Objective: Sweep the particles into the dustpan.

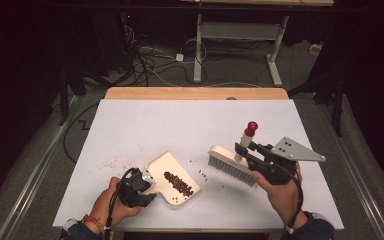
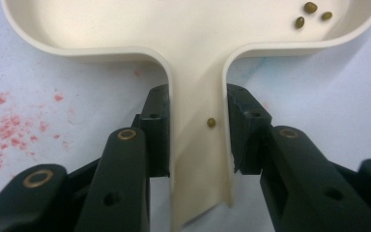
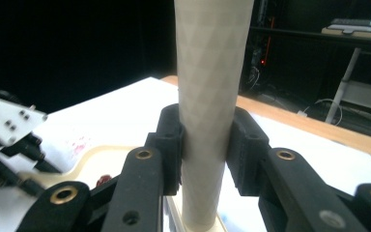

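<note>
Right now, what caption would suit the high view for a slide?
Left gripper holds a dustpan of beans; right gripper lifts a brush.

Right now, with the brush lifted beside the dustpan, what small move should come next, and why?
Probably lower the brush behind the loose beans on the table and sweep them toward the dustpan. The left tongs hold its handle steady, and most beans already lie inside.

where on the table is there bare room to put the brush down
The far half of the white table, beyond the dustpan and brush, is bare. The right edge past the right gripper is free too. It is crowded near the front: beans, strays, red specks.
</note>
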Tool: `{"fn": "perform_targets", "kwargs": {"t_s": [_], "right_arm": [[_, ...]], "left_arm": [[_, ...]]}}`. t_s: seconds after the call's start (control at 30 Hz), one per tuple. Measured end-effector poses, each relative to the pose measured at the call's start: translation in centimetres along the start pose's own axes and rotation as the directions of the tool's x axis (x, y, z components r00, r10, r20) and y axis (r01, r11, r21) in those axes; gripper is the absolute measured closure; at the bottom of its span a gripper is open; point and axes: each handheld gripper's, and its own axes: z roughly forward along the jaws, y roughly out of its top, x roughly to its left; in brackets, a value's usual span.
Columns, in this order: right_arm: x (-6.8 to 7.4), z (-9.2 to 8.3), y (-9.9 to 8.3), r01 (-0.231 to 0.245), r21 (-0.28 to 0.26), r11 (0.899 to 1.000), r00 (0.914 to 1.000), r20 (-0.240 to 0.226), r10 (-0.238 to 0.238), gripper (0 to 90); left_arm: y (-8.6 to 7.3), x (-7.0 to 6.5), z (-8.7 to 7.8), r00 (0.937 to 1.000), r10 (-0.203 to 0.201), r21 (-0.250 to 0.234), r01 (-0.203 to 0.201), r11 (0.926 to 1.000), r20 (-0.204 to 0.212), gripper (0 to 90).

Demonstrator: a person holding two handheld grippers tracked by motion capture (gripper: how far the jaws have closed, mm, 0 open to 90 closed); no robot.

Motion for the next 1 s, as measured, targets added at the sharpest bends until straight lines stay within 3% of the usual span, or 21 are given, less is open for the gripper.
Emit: {"fn": "perform_targets", "kwargs": {"t_s": [0.3, 0.67, 0.87, 1.0], "right_arm": [[-0.6, -3.3, -1.8, 0.031, 0.071, 0.997, 0.9993, -0.021, -0.030, 69.9], [-0.3, -2.7, -2.3, 0.074, 0.148, 0.986, 0.9960, -0.060, -0.066, 69.9], [-0.4, -3.5, -1.6, 0.076, 0.128, 0.989, 0.9967, -0.037, -0.072, 70.0], [-0.2, -3.9, -1.6, 0.078, 0.138, 0.987, 0.9957, -0.061, -0.070, 69.9]], "left_arm": [[0.0, -0.1, 0.1, 1.0000, -0.007, 0.002, 0.007, 1.0000, -0.001, 63.8], [-0.1, 0.0, 0.1, 0.9999, -0.013, -0.007, 0.013, 0.9999, 0.006, 63.8], [-0.1, 0.0, 0.1, 0.9999, -0.011, -0.005, 0.011, 0.9999, 0.001, 63.8], [-0.1, 0.0, 0.2, 0.9999, -0.015, -0.008, 0.015, 0.9999, 0.002, 63.7]]}}
